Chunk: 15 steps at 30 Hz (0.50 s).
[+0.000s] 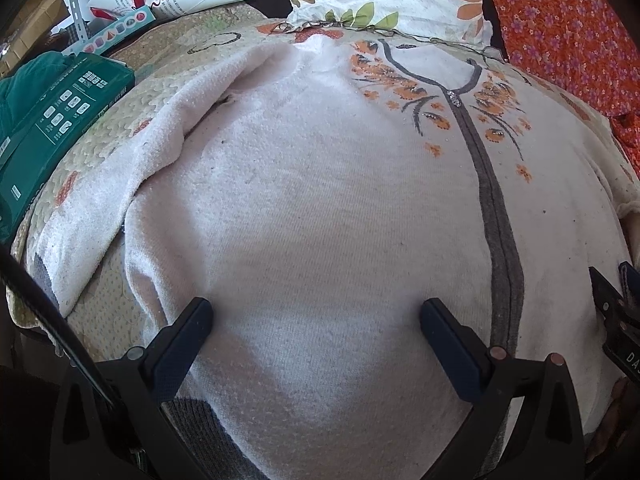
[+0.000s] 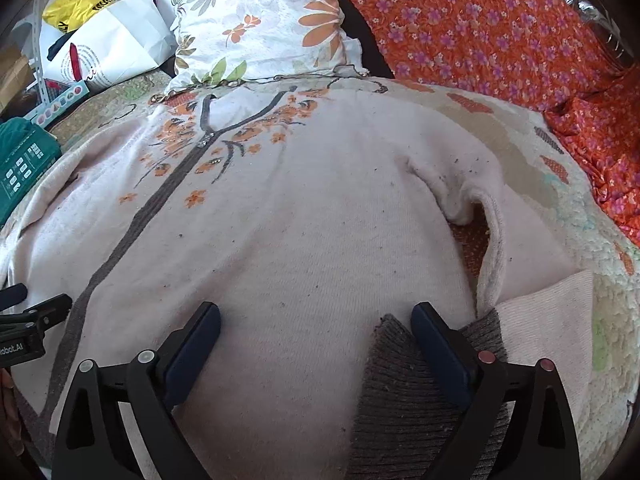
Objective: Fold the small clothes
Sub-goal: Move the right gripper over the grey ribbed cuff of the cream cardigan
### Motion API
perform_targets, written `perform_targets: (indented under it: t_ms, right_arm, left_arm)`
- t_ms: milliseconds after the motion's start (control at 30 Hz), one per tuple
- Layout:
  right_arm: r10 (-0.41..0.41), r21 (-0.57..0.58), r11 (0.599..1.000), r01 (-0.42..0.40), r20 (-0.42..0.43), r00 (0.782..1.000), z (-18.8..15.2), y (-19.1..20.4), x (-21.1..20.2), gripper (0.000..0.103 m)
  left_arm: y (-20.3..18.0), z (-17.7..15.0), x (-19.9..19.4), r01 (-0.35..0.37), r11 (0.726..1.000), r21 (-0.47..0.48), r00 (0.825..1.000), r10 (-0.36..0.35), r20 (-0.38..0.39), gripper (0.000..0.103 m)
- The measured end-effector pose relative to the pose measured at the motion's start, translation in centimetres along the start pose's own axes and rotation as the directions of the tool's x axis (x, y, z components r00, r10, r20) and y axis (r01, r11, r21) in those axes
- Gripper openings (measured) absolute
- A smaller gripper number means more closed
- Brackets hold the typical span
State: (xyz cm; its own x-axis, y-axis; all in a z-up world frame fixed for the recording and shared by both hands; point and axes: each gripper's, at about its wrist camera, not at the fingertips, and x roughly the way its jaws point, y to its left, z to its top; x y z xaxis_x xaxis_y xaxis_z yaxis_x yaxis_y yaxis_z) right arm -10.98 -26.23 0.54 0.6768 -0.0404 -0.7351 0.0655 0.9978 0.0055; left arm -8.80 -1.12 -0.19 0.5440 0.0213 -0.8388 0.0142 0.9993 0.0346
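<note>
A pale pink zip sweater (image 1: 320,200) with a grey zip band (image 1: 496,216) and orange flower print lies front up on a quilted bed cover; it also shows in the right wrist view (image 2: 304,216). Its left sleeve (image 1: 132,160) lies alongside the body. Its right sleeve (image 2: 532,280) is bent back, with its grey ribbed cuff (image 2: 404,380) on the hem. My left gripper (image 1: 316,312) is open just above the lower left body. My right gripper (image 2: 316,316) is open over the lower right body, its right finger (image 2: 436,344) on the cuff.
A floral pillow (image 2: 264,24) lies beyond the collar. Orange flowered cloth (image 2: 500,28) covers the right side. A green box (image 1: 60,120) lies at the left edge, with a white paper bag (image 2: 116,44) and a yellow bag (image 2: 80,4) behind it.
</note>
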Motion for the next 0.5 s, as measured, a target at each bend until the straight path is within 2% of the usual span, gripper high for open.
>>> perform_targets:
  t_ms: [167,267,367,500]
  right_arm:
    - [0.016,0.001,1.0,-0.016,-0.001,1.0,-0.1,0.1,0.1,0.101]
    - [0.025,0.007,1.0,-0.026,0.008,1.0,-0.3,0.0,0.0,0.101]
    - [0.023,0.006,1.0,-0.023,0.016,1.0,-0.3,0.1,0.0,0.101]
    - [0.017,-0.001,1.0,-0.017,0.018,1.0,-0.4,0.3,0.0,0.101]
  left_arm:
    - [0.1,0.2,-0.2,0.021,0.999,0.026,1.0,-0.021,-0.012,0.103]
    - [0.7,1.0,-1.1,0.089,0.996,0.001,0.996,-0.089,-0.014,0.095]
    - [1.3,2.7,-2.3,0.159,0.987,-0.022,0.987,-0.159,0.003,0.095]
    - [0.8,5.9,-3.3,0.131,0.988,0.077,0.989,-0.135,0.059,0.095]
